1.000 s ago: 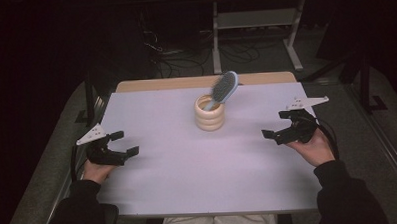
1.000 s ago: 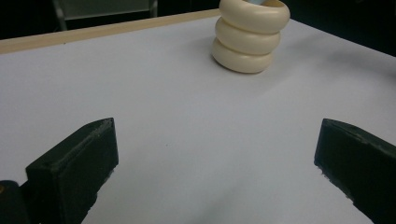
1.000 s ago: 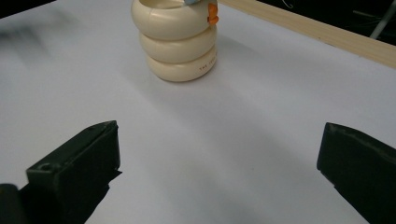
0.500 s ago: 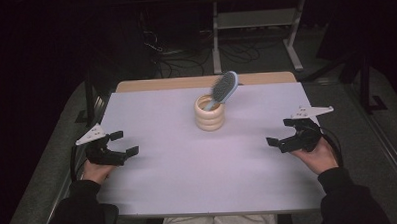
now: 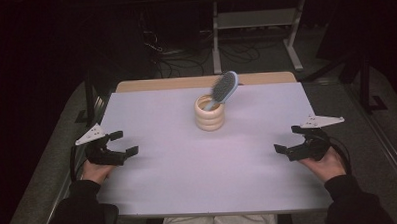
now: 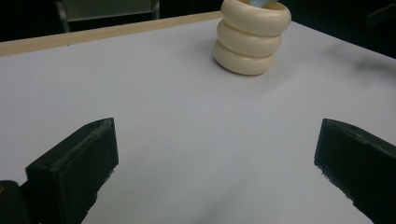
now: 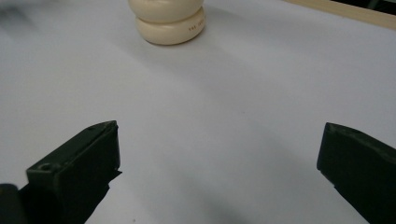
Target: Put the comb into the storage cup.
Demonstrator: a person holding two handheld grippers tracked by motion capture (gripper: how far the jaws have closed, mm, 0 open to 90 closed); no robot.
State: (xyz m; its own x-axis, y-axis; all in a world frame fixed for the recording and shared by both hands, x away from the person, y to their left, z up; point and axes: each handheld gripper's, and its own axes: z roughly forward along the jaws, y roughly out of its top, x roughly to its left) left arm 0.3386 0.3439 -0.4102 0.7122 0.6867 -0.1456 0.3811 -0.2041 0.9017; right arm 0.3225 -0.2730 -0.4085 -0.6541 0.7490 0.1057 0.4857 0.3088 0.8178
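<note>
A cream ribbed holder [image 5: 209, 113] stands upright at the middle back of the white table top [image 5: 199, 177]. A blue hairbrush [image 5: 224, 88] leans out of it to the right, bristle head up. The holder [image 6: 251, 37] appears far ahead in the left gripper view, and the holder [image 7: 169, 17] lies beyond the jaws in the right gripper view. My left gripper [image 5: 122, 143] rests at the table's left edge, open and empty. At the right edge my right gripper [image 5: 290, 141] is also open, nothing between its jaws.
A wooden strip [image 5: 205, 81] runs along the table's far edge. Beyond it stand a metal shelf frame [image 5: 256, 20] and cables [image 5: 172, 60] on the dark floor. The person's sleeves [image 5: 85, 208] come in at the bottom corners.
My right gripper has drawn back toward the person and down to the table's right edge. The left gripper, holder and brush have stayed put.
</note>
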